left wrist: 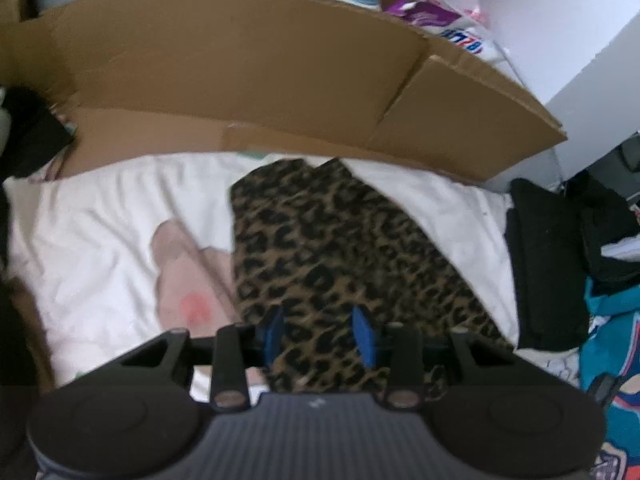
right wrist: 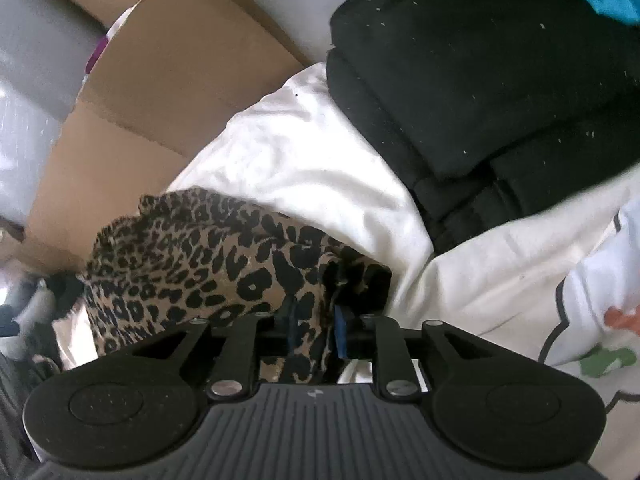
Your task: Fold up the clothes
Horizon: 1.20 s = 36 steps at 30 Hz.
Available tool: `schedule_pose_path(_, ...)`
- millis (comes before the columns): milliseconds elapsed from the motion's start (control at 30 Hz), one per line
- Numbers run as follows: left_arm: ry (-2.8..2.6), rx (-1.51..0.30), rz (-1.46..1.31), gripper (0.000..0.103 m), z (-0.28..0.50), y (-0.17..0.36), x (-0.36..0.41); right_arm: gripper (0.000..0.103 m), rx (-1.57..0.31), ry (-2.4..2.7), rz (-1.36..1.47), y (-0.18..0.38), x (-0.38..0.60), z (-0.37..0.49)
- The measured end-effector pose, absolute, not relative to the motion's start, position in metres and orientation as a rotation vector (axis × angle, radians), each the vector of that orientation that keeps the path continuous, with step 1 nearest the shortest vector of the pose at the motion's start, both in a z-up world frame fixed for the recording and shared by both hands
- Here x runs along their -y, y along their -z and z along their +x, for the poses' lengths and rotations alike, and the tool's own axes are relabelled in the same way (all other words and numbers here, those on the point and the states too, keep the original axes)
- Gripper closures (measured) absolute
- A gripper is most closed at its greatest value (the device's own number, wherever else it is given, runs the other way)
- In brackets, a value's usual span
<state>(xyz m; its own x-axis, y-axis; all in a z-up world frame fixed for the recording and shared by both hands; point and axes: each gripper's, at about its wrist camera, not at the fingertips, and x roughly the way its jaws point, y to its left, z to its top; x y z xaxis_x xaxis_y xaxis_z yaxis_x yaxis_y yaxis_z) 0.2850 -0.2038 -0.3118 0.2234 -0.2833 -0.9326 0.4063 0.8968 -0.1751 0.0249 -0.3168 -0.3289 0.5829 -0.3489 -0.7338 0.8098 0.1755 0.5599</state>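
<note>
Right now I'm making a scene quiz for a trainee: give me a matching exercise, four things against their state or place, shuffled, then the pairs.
Things:
1. left tongs
2. right tongs
3. black clothes
4. cardboard sheet

States or places:
A. folded in a stack on the white sheet
B. open above the leopard-print garment
C. stands behind the bedding
D. shut on leopard-print fabric

Pairs: 1-B, 2-D, 3-A, 4-C
</note>
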Motion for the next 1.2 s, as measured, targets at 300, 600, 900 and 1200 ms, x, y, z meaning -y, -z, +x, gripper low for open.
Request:
schedule_pose_path(300,0.436,-1.218,0.107,0.059,0.304,0.319,0.271,0.087,-0.432,0.846,1.16,0.345,0.323,0.024)
schedule_pose_path(600,0.364,-1.201,0.077,0.059,0.325,0.35,0.323,0.103,-0.42,0.827,1.171,0.348,0.326,0.014)
schedule_pose_path(900,0.247,-1.196,0.031,0.067,0.341,0.387,0.346,0.103,-0.404,0.832,1.202,0.351,0.327,0.012)
schedule_pose_path(1200,0.235,-1.258,0.016,0.067,0.352,0.423,0.359,0.103,-0.399,0.812,1.229,0.357,0.329,0.011)
